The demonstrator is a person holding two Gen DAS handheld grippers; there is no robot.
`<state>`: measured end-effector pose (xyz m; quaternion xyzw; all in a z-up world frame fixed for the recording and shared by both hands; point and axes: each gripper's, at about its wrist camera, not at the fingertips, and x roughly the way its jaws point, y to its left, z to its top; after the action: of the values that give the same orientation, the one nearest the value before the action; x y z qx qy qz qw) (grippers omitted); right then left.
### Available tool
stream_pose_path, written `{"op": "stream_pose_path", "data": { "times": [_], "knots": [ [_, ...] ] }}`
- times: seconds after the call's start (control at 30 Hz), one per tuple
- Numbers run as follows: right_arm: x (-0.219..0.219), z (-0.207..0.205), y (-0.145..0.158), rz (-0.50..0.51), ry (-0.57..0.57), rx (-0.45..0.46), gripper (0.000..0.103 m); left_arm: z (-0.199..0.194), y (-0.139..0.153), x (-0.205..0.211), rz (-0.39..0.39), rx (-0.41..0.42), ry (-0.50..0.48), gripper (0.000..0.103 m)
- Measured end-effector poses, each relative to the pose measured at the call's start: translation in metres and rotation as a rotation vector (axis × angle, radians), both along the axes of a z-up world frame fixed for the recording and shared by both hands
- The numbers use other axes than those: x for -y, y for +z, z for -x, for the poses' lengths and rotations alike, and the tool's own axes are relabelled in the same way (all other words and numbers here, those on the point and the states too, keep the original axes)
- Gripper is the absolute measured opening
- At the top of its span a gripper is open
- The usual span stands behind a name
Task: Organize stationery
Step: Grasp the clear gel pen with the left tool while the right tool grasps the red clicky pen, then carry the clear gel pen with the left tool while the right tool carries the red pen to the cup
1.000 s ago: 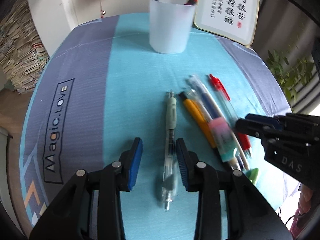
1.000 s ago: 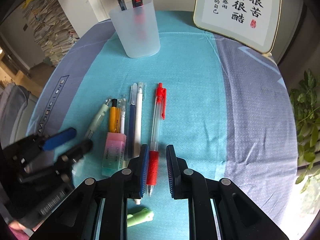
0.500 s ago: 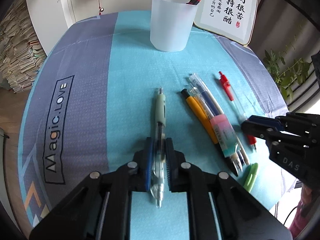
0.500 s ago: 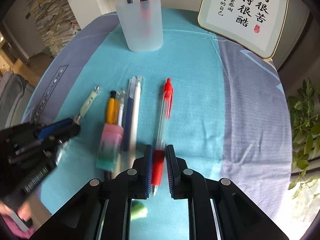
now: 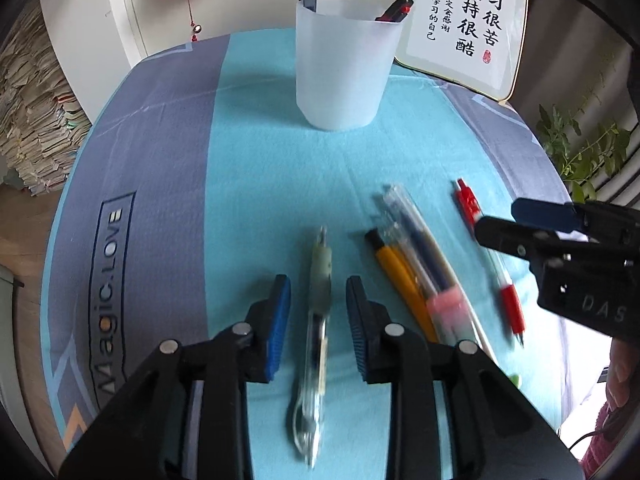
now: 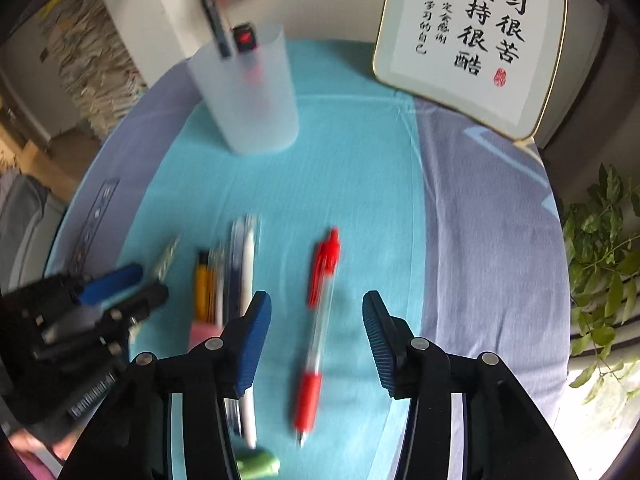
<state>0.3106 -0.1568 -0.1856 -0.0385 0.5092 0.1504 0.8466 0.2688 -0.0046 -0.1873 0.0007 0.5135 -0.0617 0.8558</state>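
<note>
Blue and grey cloth covers the counter [image 5: 160, 168], with a framed calligraphy board [image 6: 472, 40] propped at the back and a frosted pen cup [image 5: 340, 68] standing in front of it, two pens already poking out of its top.

Both claws have just been opening. The left claw [image 5: 318, 312] stands parted with the green-grip clear pen [image 5: 318, 320] lying between its pads, neither pad pressing on it. The right claw [image 6: 316, 340] is wider apart, and the red pen [image 6: 318, 320] lies on the cloth between its fingers, again untouched. Between the two, a bundle of pens, orange pen [image 5: 404, 280] among them, lies side by side with a pink eraser [image 5: 448, 308] at its near end. A small green thing [image 6: 258, 462] sits at the near edge; I cannot tell what it is.

As I judge it, each pen is freed on the cloth and wants a fresh grip before it goes to the cup. To do that well, I would centre each claw over the barrel near its middle so the pen does not tip, close squarely across it, then lift clear before swinging toward the cup. Going one claw at a time seems wise, since the cup mouth is narrow and already holds pens. Keep the left claw clear of the bundle, which lies just beside it.
</note>
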Motion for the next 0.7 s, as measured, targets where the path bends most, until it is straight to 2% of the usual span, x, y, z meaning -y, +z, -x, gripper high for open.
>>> {"op": "stream_pose_path", "data": {
  "times": [0.27,0.33,0.37,0.4,0.43,0.53,0.7],
  "knots": [
    [-0.014,-0.032,-0.006,0.020,-0.026,-0.043,0.048,-0.014,-0.005,0.004,-0.020,0.005,-0.022,0.025],
    [-0.015,-0.034,-0.011,0.023,-0.028,-0.060,0.042,-0.015,-0.005,0.006,-0.029,0.014,-0.030,0.017],
    [-0.016,-0.036,-0.014,0.025,-0.028,-0.071,0.028,-0.016,-0.005,0.007,-0.032,0.017,-0.035,0.009],
    [-0.017,-0.037,-0.016,0.033,-0.030,-0.071,0.018,-0.016,-0.005,0.007,-0.031,0.018,-0.039,0.009],
    [-0.017,-0.037,-0.015,0.046,-0.035,-0.060,0.015,-0.017,-0.005,0.007,-0.027,0.018,-0.043,0.009],
    [-0.014,-0.037,-0.012,-0.018,-0.036,-0.073,0.014,-0.016,0.001,0.004,-0.003,0.027,-0.045,0.009],
    [-0.009,-0.020,0.010,-0.057,-0.033,-0.016,0.014,-0.003,0.030,0.000,0.018,0.099,-0.046,0.009]
  ]
}}
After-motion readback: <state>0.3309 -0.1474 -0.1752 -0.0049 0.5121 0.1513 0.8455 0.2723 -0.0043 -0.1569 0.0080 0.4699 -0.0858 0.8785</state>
